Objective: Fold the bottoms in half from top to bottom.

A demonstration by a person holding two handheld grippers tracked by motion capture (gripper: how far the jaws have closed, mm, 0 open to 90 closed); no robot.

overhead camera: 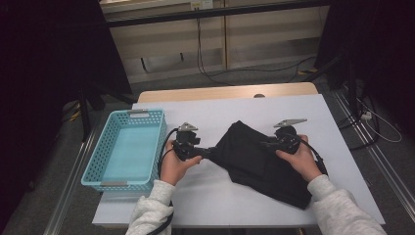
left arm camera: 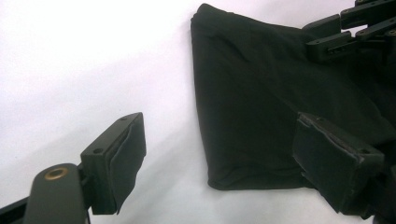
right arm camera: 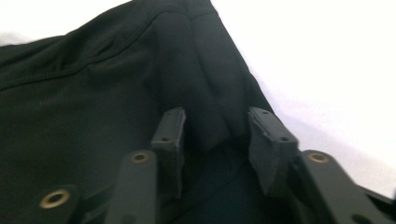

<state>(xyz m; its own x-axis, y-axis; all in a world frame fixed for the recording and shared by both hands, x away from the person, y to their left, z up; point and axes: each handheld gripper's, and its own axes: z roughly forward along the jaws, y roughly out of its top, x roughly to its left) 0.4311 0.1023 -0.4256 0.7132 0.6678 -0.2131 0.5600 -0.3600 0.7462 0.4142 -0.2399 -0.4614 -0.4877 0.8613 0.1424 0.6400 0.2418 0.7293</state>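
From the high view, a folded black cloth garment (overhead camera: 259,159) lies on the white tabletop (overhead camera: 215,200), right of centre, running from a narrow corner at its left toward the near right edge of the table. The left gripper (overhead camera: 199,152), held in the person's left hand (overhead camera: 172,164), sits at that narrow left corner of the garment, its tips just at the cloth. The right gripper (overhead camera: 264,143), held in the right hand (overhead camera: 299,157), rests over the garment's far right part. A light blue plastic basket with lattice walls (overhead camera: 97,156) stands at the left side of the table, apart from the hands. In the left gripper view, the left gripper (left arm camera: 219,158) has its jaws standing wide: one pad is over bare white table (left arm camera: 84,70) to the left, the other lies against the dark cloth at the right, and the rounded corner of the garment (left arm camera: 247,107) reaches in between them without being pinched; the other gripper shows at the far upper right, on the same cloth. In the right gripper view, the right gripper (right arm camera: 215,140) has its jaws drawn in narrow around a raised fold of the garment (right arm camera: 93,116); whether the pads already press on it I cannot tell.
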